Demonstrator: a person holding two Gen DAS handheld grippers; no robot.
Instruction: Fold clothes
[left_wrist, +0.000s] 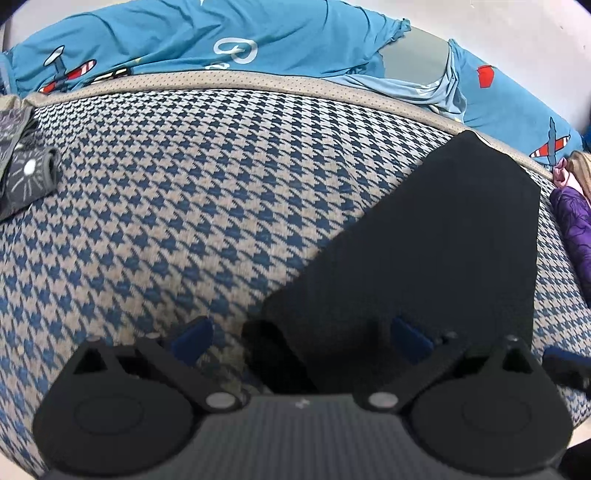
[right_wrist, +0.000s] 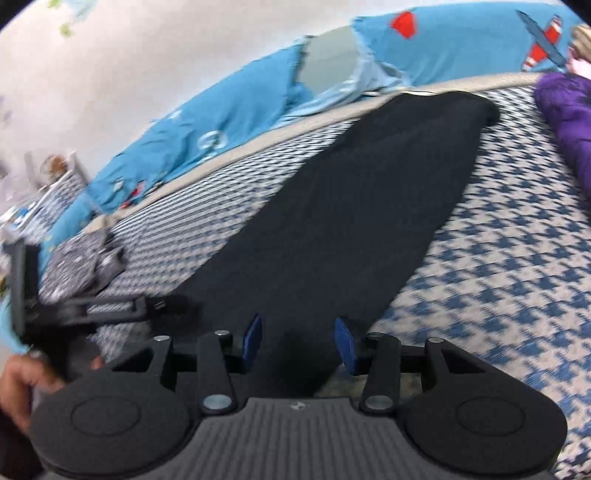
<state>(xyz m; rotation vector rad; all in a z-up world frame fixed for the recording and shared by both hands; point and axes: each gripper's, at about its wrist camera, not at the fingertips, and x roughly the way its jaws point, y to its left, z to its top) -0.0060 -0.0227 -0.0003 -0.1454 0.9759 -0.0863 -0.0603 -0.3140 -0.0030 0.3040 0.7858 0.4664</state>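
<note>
A black garment (left_wrist: 424, 240) lies flat as a long strip on the houndstooth-covered bed (left_wrist: 184, 206), running from the lower centre to the upper right of the left wrist view. The left tool (left_wrist: 301, 334) hangs over its near end, blue pads spread wide and clasping nothing. In the right wrist view the right tool (right_wrist: 298, 343) is likewise released, its pads apart above the cloth's lower end (the picture is blurred). A blue aeroplane-print blanket (left_wrist: 258, 44) lies across the top; a purple garment (right_wrist: 569, 122) sits at right.
</note>
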